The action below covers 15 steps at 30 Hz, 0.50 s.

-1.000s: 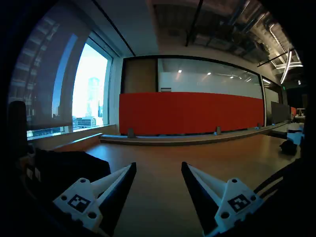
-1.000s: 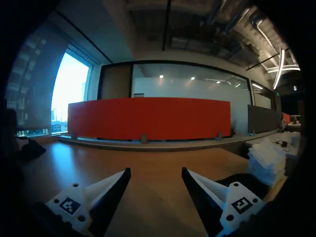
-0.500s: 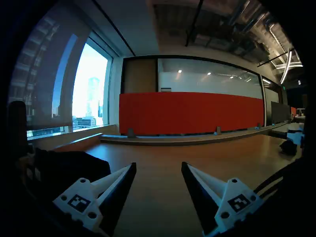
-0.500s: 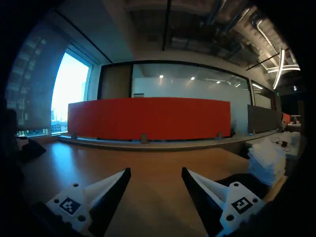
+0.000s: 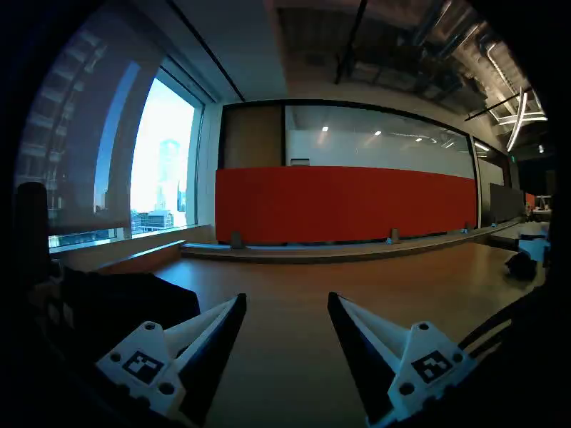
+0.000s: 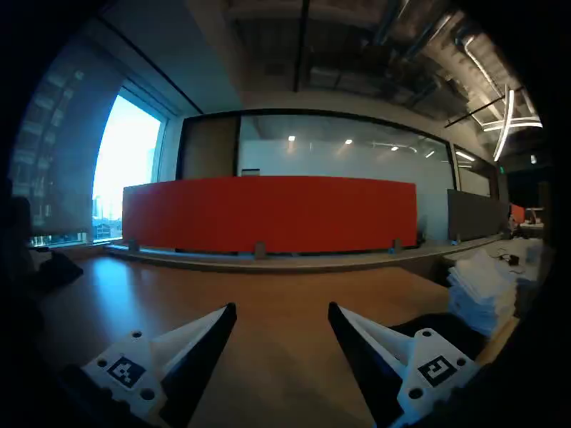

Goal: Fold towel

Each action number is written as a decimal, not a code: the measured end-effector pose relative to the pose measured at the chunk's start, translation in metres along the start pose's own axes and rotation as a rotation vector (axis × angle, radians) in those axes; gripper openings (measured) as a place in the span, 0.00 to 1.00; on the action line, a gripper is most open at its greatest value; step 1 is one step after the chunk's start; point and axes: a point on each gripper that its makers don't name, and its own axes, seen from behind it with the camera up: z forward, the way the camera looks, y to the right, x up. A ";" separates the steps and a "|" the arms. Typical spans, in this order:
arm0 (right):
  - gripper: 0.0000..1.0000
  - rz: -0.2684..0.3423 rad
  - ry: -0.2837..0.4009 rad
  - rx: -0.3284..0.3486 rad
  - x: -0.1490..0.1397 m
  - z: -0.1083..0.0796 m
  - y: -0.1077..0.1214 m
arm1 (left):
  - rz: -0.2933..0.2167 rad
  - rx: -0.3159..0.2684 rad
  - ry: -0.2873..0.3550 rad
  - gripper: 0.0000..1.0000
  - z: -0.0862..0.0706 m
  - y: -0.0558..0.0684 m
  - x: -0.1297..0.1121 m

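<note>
A stack of folded white towels (image 6: 484, 291) stands at the right edge of the wooden table (image 6: 285, 299) in the right gripper view, on a dark cloth or mat (image 6: 439, 324). My right gripper (image 6: 282, 314) hovers low over the bare wood, open, with nothing between its fingers. In the left gripper view my left gripper (image 5: 285, 305) is likewise open and empty above the table (image 5: 342, 285). A dark bulky thing (image 5: 121, 303) lies just left of its left finger.
A red divider panel (image 5: 346, 205) runs along the table's far edge, with a glass wall behind it. A bright window (image 5: 160, 171) is at the left. A small dark object (image 5: 521, 265) and something white sit at the far right of the left gripper view.
</note>
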 end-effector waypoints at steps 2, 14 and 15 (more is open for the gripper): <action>1.00 0.000 0.000 0.000 0.000 0.000 0.000 | 0.000 0.000 0.000 0.84 0.000 0.000 0.000; 1.00 0.000 0.000 0.000 0.000 0.000 0.000 | 0.000 0.000 -0.001 0.84 0.000 0.000 0.001; 1.00 0.000 0.000 0.000 0.000 0.000 0.000 | 0.000 0.000 -0.001 0.84 0.000 0.000 0.001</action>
